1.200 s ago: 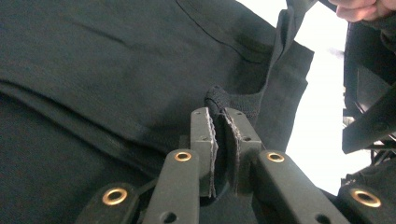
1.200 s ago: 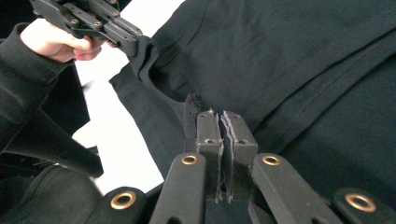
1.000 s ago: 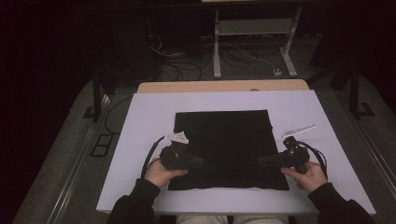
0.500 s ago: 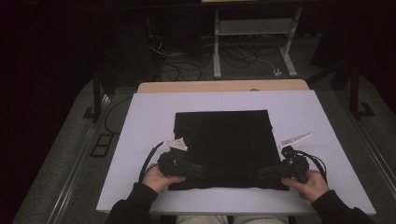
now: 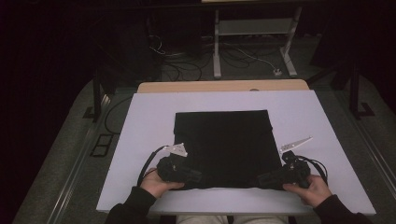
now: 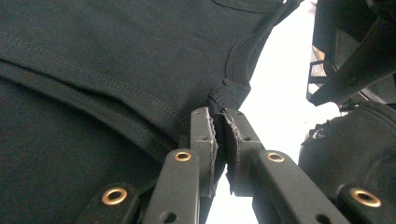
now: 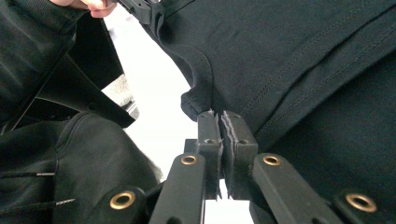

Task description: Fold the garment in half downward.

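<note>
On the white table [image 5: 140, 140], a black garment [image 5: 222, 144] lies flat and folded into a square, centred on the surface with its near edge toward the person. At the 7 o'clock corner of the garment, the left claw [image 5: 196, 177] is clenched on the fabric; the left gripper view shows both jaws pressed together with a thick hemmed corner of the black garment [image 6: 116, 70] pinched between them. At the 5 o'clock corner, the right claw [image 5: 262, 179] grips the opposite end of the same edge; in the right gripper view its jaws meet on a folded seam of the garment [image 7: 303, 60], with almost no gap visible. Each claw points inward toward the other along the near edge. The person's hands sit just beyond the garment's corners, forearms entering from 6 o'clock. A wooden strip [image 5: 219, 86] borders the table at 12 o'clock, with cables [image 5: 182, 60] on the floor beyond.
</note>
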